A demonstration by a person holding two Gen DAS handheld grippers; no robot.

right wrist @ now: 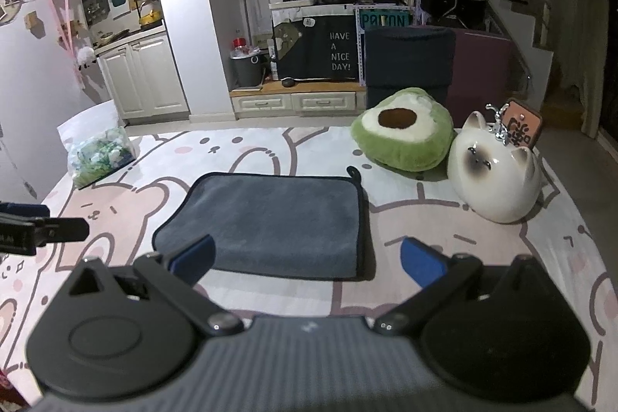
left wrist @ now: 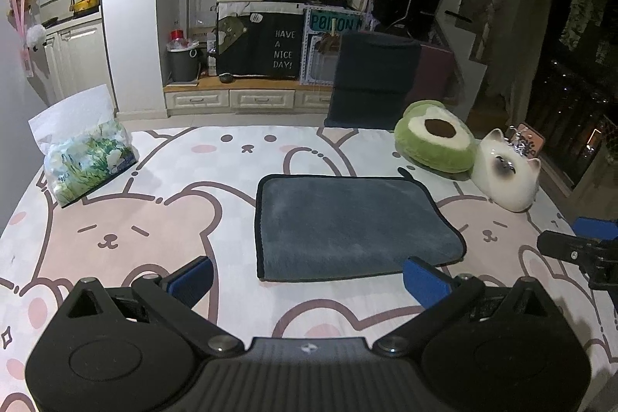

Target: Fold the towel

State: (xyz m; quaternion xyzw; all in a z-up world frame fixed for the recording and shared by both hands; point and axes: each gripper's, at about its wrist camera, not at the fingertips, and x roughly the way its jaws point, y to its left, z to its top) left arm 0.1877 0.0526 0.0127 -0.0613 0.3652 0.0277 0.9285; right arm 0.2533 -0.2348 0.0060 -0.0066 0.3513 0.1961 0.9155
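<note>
A grey-blue towel (left wrist: 347, 226) with a dark edge lies folded flat on the bunny-print cloth; it also shows in the right wrist view (right wrist: 270, 219). My left gripper (left wrist: 309, 282) is open and empty, just short of the towel's near edge. My right gripper (right wrist: 307, 263) is open and empty, its left fingertip (right wrist: 195, 255) over the towel's near left corner. The right gripper shows at the right edge of the left wrist view (left wrist: 579, 250); the left gripper shows at the left edge of the right wrist view (right wrist: 38, 230).
An avocado plush (left wrist: 434, 138) and a white ceramic cat (left wrist: 506, 170) stand right of the towel. A tissue pack (left wrist: 87, 157) lies at the far left. A dark chair (left wrist: 372, 80) stands behind the table's far edge (left wrist: 231, 128).
</note>
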